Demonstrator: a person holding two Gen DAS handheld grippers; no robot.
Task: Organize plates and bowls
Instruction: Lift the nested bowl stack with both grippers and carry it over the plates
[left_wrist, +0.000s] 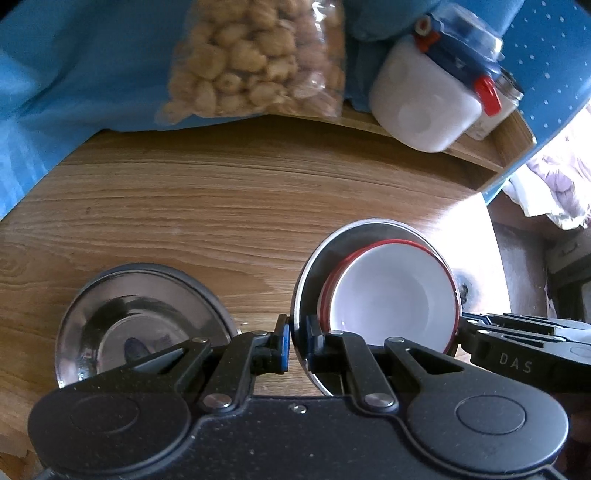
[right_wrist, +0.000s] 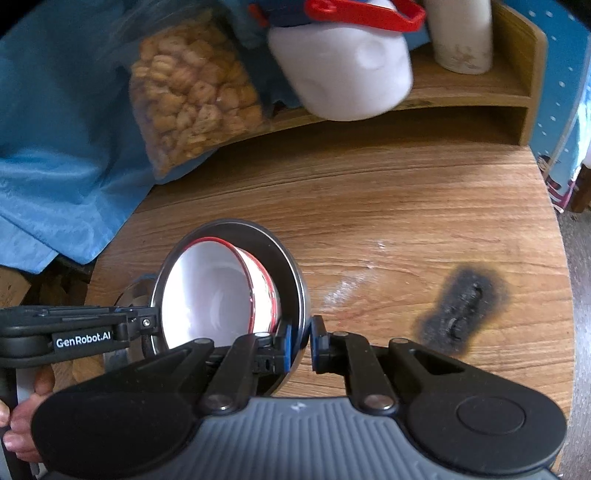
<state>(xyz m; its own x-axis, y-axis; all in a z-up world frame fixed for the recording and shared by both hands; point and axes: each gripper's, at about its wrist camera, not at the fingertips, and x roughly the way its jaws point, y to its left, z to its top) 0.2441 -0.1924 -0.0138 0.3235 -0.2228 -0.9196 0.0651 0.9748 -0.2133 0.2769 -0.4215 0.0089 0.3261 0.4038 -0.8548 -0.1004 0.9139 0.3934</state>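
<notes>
A steel bowl (left_wrist: 314, 266) holds white bowls with red rims (left_wrist: 395, 295) nested inside it. My left gripper (left_wrist: 297, 345) is shut on the steel bowl's left rim. My right gripper (right_wrist: 300, 343) is shut on the same steel bowl's (right_wrist: 284, 258) right rim, with the white bowls (right_wrist: 210, 295) tilted inside. The right gripper's body also shows at the right in the left wrist view (left_wrist: 517, 343). A second steel bowl (left_wrist: 140, 325) rests on the wooden table (left_wrist: 221, 206) to the left, beside my left gripper.
A bag of snacks (left_wrist: 258, 59), a white jug with a blue lid (left_wrist: 432, 96) and a jar stand on a low wooden shelf (right_wrist: 480, 92) at the back. Blue cloth (right_wrist: 55, 147) hangs on the left. A burn mark (right_wrist: 461, 306) lies on the table's right.
</notes>
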